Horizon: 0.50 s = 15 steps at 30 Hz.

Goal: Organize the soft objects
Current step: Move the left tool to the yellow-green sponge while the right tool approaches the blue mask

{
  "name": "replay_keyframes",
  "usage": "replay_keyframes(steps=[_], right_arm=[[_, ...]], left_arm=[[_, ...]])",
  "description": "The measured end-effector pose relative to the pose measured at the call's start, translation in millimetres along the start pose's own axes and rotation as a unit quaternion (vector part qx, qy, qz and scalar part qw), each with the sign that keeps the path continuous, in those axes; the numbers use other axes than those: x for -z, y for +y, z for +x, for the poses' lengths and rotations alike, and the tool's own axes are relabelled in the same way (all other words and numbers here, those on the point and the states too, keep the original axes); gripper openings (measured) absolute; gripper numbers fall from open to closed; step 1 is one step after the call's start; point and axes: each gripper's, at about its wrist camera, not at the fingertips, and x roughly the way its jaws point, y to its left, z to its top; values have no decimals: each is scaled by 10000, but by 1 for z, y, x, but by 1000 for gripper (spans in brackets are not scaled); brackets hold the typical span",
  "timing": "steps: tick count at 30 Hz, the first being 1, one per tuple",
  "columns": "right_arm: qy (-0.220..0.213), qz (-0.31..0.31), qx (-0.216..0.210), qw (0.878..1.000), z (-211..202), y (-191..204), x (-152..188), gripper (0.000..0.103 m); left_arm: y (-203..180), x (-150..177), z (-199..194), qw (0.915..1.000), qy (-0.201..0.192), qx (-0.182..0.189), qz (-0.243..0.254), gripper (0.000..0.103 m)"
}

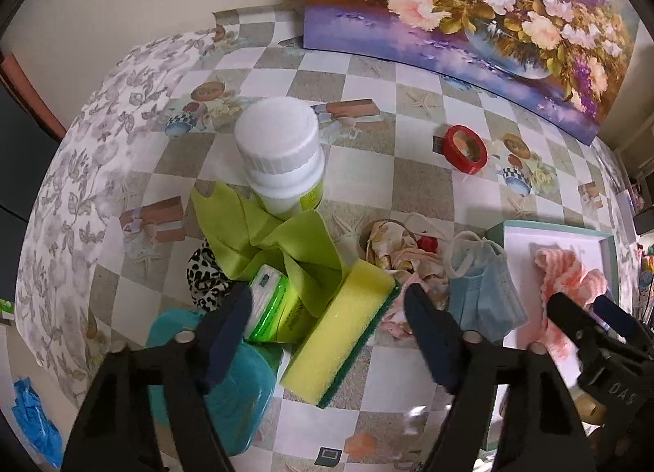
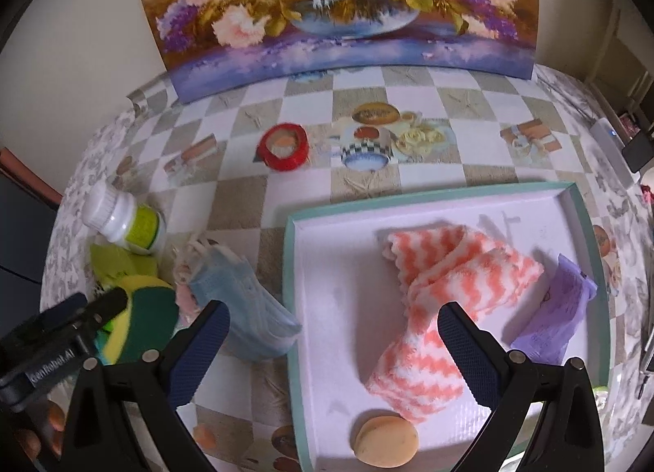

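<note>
Tray (image 2: 572, 202) holds only striped cloth (image 2: 441, 288) — sponge (image 1: 339, 324), mask (image 1: 482, 292) wait beside it, left gripper (image 1: 327, 329) and right gripper (image 2: 333, 345) both released.

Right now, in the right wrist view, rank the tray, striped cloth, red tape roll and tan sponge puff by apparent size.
1. Tray
2. Striped cloth
3. Tan sponge puff and red tape roll look alike; the puff sits much nearer the camera, so unranked.

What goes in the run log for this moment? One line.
left hand-held gripper: open over sponge | right hand-held gripper: open | tray: striped cloth
</note>
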Motion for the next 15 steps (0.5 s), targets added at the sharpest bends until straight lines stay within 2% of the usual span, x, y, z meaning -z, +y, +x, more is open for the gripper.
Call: replay_keyframes(steps=[2,5,10,15], right_arm=[[-6,-17,-21,10000,0,1,2,103],[-45,-68,-29,10000,-2,2,2,103],[-71,-21,-55,10000,-1,2,2,103],[-64,-9,-248,9997,3,3,3,102]], left_arm=[[-3,0,-1,9999,-24,77,76,74],[-7,0,-1,9996,-20,205,170,65],[-13,-1,3,9993,39,305,207,62],[-19,2,17,9987,244,364,246,52]])
